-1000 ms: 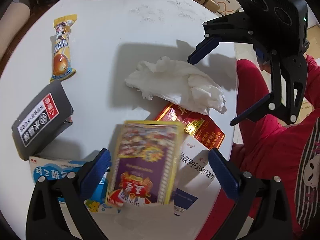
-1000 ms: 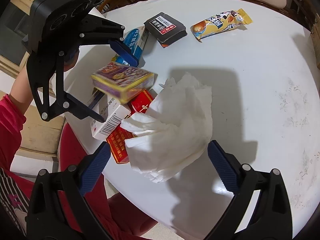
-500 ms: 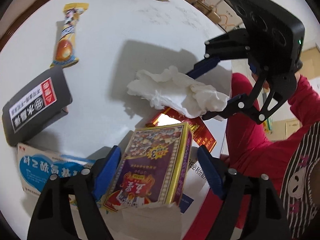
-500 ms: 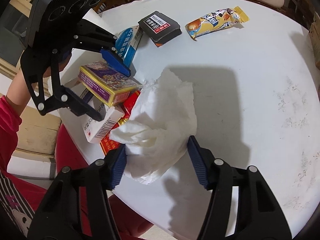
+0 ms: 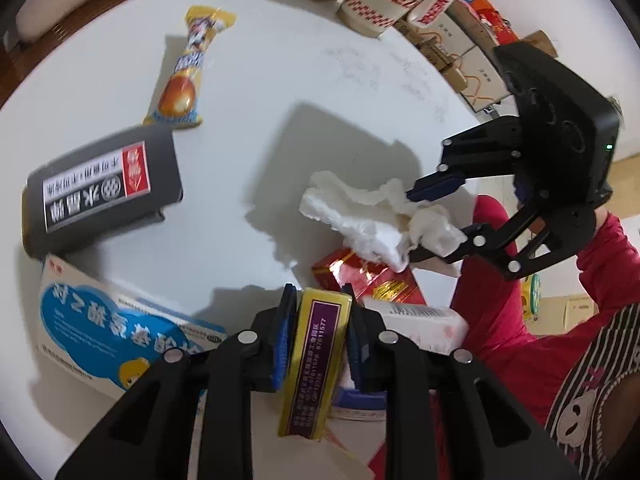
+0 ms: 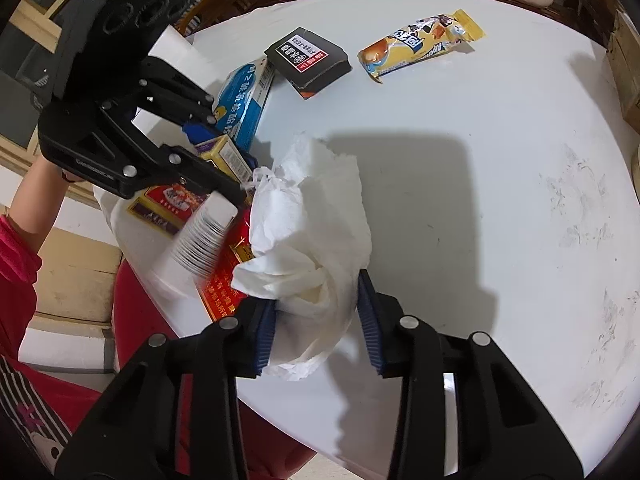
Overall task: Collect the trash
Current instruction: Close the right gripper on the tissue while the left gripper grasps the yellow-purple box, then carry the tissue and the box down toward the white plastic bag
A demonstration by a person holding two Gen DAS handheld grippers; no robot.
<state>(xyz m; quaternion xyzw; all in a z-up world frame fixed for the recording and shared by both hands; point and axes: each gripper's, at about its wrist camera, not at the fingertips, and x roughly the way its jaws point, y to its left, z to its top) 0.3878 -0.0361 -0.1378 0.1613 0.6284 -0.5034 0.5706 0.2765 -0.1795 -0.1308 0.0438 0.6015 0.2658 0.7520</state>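
Observation:
My left gripper (image 5: pixel 318 300) is shut on a purple and gold box (image 5: pixel 316 360), held on edge above the pile at the table's near edge; it also shows in the right wrist view (image 6: pixel 224 156). My right gripper (image 6: pixel 318 292) is shut on a crumpled white tissue (image 6: pixel 312 232), which also shows in the left wrist view (image 5: pixel 372 216). Under them lie a red box (image 5: pixel 368 280) and a white medicine box (image 5: pixel 424 320).
On the white round table (image 6: pixel 480 160) lie a blue and white box (image 5: pixel 120 328), a black box (image 5: pixel 104 184) and a yellow snack wrapper (image 5: pixel 188 76). A paper cup (image 5: pixel 384 0) and cardboard boxes stand at the far edge. A person in red sits beside the table.
My left gripper closed on the purple box and turned it on edge. My right gripper closed on the tissue and bunched it up.

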